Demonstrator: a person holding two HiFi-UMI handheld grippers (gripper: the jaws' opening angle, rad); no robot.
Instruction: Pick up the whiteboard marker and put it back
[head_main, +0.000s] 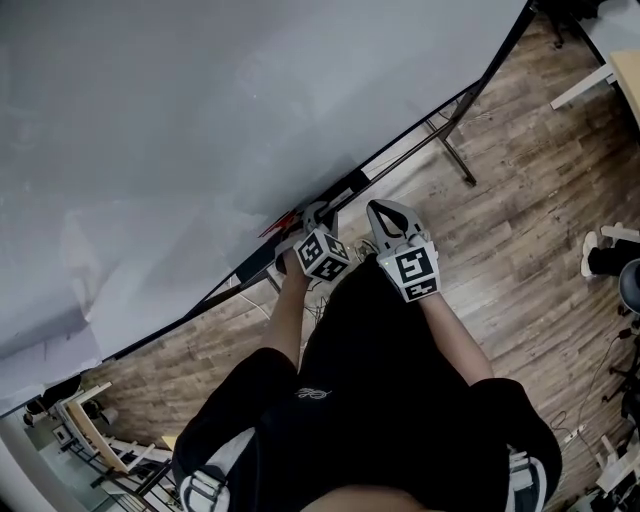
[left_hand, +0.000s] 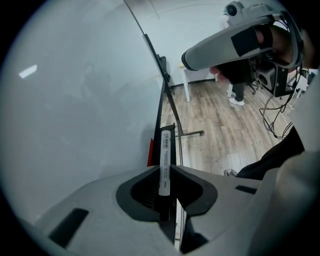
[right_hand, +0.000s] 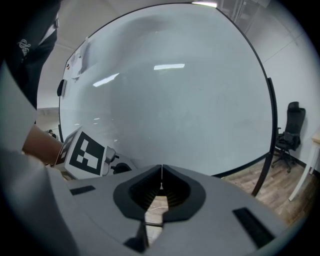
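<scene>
The whiteboard marker, white with a barcode label, lies lengthwise between the jaws of my left gripper, which is shut on it. It lines up with the black ledge along the whiteboard's lower edge; I cannot tell whether it rests on it. A red object sits on that ledge just left of the marker. In the head view my left gripper is at the ledge and my right gripper is beside it, a little off the board. The right gripper is shut with nothing in it.
The large whiteboard fills the upper left. Its stand's metal legs reach out over the wooden floor. A white table stands at the top right, chairs at the bottom left, cables at the right.
</scene>
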